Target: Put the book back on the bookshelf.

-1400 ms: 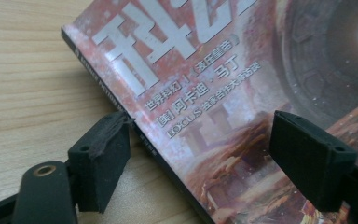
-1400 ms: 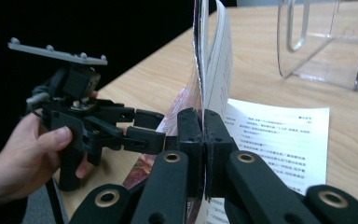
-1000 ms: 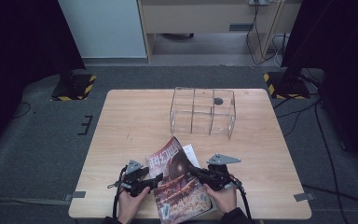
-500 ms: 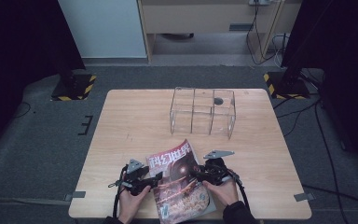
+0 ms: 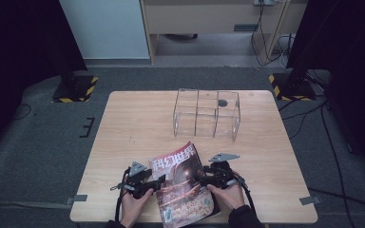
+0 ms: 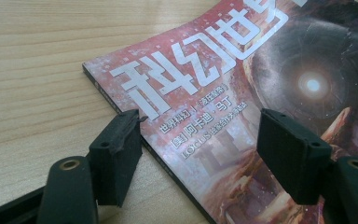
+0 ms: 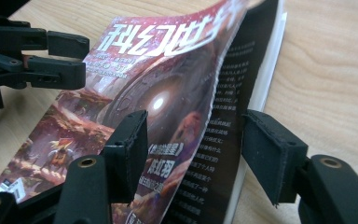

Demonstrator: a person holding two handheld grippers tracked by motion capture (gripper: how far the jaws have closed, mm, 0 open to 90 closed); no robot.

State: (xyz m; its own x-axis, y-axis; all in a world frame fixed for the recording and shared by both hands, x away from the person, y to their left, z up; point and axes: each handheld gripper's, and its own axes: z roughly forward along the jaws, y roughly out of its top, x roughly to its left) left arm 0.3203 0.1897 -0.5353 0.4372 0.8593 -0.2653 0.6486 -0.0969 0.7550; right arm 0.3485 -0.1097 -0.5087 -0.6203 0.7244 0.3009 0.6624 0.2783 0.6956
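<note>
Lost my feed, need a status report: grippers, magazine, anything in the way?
Left gripper open astride the spine. Right gripper jaws just opening, straddling the lifted cover edge. Magazine on table. Wire rack well beyond.

A clear wire rack (image 5: 206,114) stands at the counter's (image 5: 138,123) far edge, well apart from the magazine (image 5: 183,183) near the front. Bare wood lies open between them and along both sides, leaving wide passage there.

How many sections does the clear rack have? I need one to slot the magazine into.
3. The clear rack stands at the table's far side, its sections side by side: left, middle, right. The magazine lies near the front edge.
</note>
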